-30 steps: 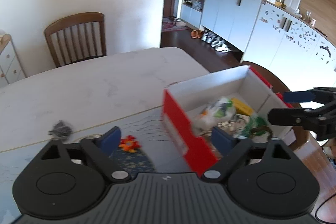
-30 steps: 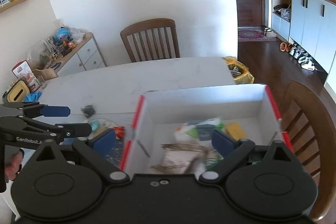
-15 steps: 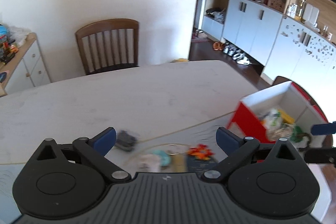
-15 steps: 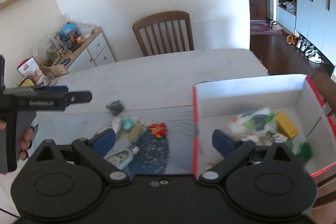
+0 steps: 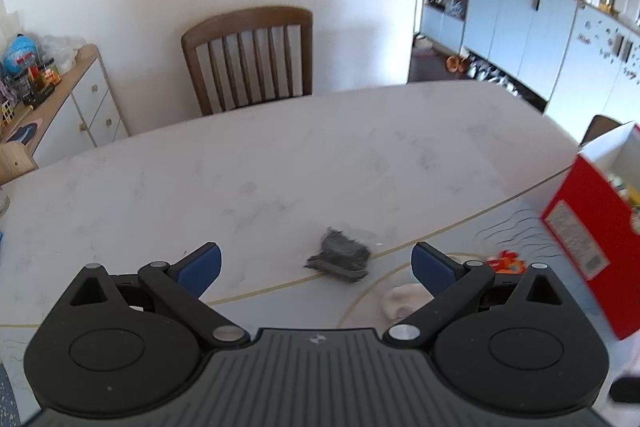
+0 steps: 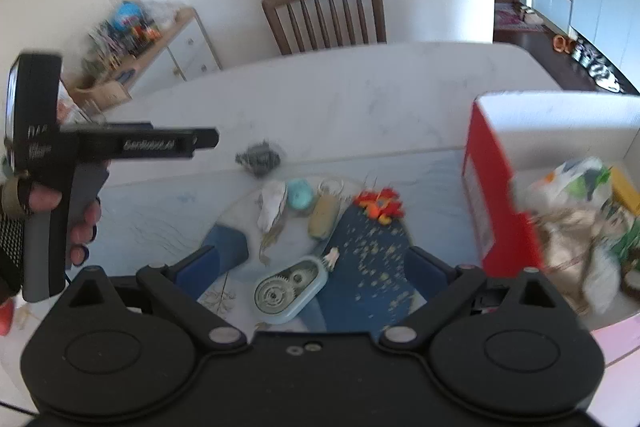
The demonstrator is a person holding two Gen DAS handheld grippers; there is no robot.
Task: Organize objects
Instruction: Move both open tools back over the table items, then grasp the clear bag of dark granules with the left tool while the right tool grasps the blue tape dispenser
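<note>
Red box (image 6: 492,195) on table's (image 5: 280,155) right edge, already part-filled. Loose trinkets left of box; dark bundle (image 5: 340,255) farthest. Left gripper (image 5: 316,263) spread empty, aimed there, likely next pick. Right gripper (image 6: 324,263) spread empty, waiting.

Both the left hand-held gripper (image 5: 316,265) and right hand-held gripper (image 6: 326,269) hover spread wide (nothing held).

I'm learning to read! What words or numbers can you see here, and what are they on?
White lettering on the left gripper: blurred, perhaps "GenRobot.AI", not certain.
Label on the red box: print too small and blurred to read.
Nothing else shows readable text.
</note>
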